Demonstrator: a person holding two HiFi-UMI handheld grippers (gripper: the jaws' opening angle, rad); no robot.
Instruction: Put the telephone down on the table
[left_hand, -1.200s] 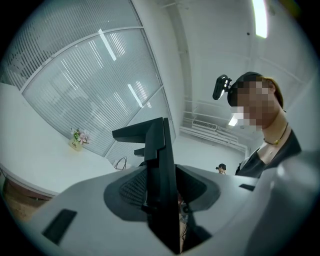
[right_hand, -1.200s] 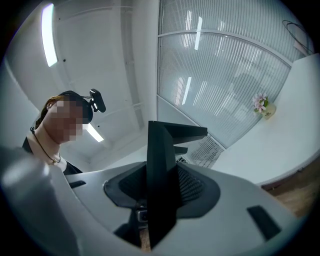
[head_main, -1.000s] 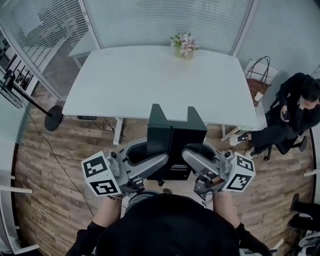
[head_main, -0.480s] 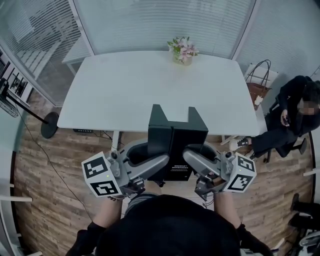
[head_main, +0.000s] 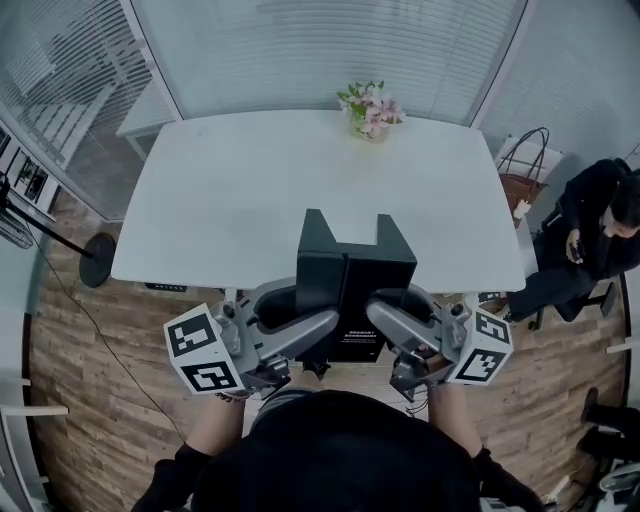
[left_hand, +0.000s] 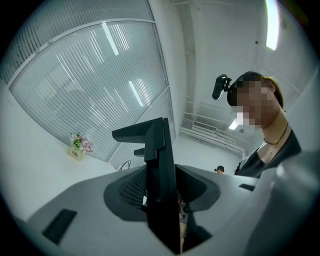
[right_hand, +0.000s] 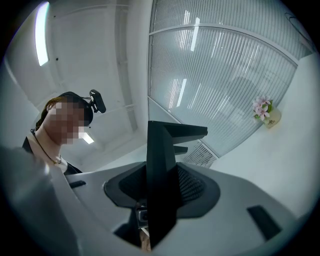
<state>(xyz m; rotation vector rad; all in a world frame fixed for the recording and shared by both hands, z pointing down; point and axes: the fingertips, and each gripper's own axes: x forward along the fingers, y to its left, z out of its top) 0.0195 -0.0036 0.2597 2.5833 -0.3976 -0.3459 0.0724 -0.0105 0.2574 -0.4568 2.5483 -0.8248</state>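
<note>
The telephone (head_main: 352, 270) is a black boxy unit with a notched top, held in the air just short of the near edge of the white table (head_main: 240, 200). My left gripper (head_main: 305, 318) is shut on its left side panel, and my right gripper (head_main: 392, 312) is shut on its right side panel. In the left gripper view the thin black telephone panel (left_hand: 160, 150) stands upright between the grey jaws of the left gripper (left_hand: 162, 187). The right gripper view shows the same: the telephone panel (right_hand: 160, 145) is clamped in the right gripper (right_hand: 161, 187).
A vase of pink flowers (head_main: 371, 110) stands at the table's far edge. A person in black (head_main: 598, 235) sits at the right, beside a brown handbag (head_main: 520, 180). A round stand base (head_main: 97, 262) sits on the wooden floor at the left. Glass walls with blinds enclose the room.
Both grippers have carried the telephone forward toward the table, whose near edge now lies closer beneath it. The grip on both sides is unchanged.
</note>
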